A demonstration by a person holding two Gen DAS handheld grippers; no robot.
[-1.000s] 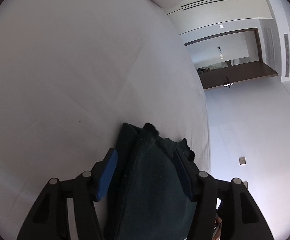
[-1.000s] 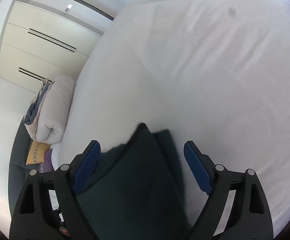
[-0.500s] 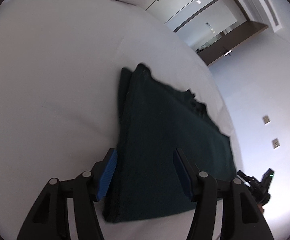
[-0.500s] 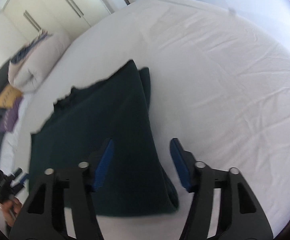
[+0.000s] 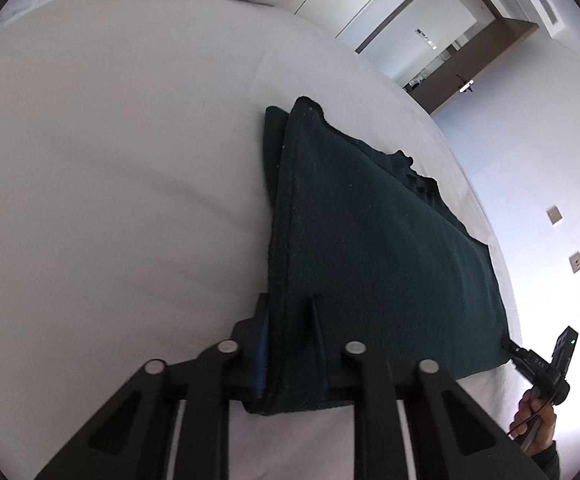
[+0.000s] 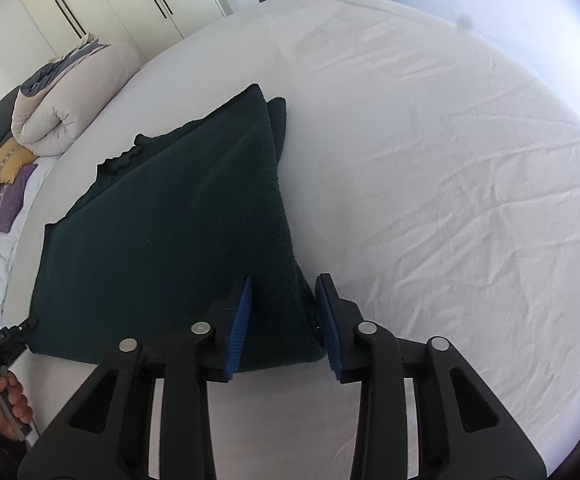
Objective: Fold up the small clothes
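Note:
A dark green garment lies folded flat on the white bed sheet. In the left wrist view my left gripper is at its near left corner, jaws closing, and the cloth is pinched between the pads. In the right wrist view the garment reaches down to my right gripper. Its jaws are closing around the near right corner; both blue pad faces still show, so they are not pressing. Each view catches the other gripper at the garment's far near corner: right gripper, left gripper.
A rolled pale duvet sits at the bed's head, with a yellow pillow and a purple pillow beside it. White wardrobe doors and a doorway stand beyond. A hand holds the left gripper.
Both grippers have drawn back along the garment to its near corners and rolled. The left jaws went from wide to pinched on the cloth; the right jaws narrowed around theirs.

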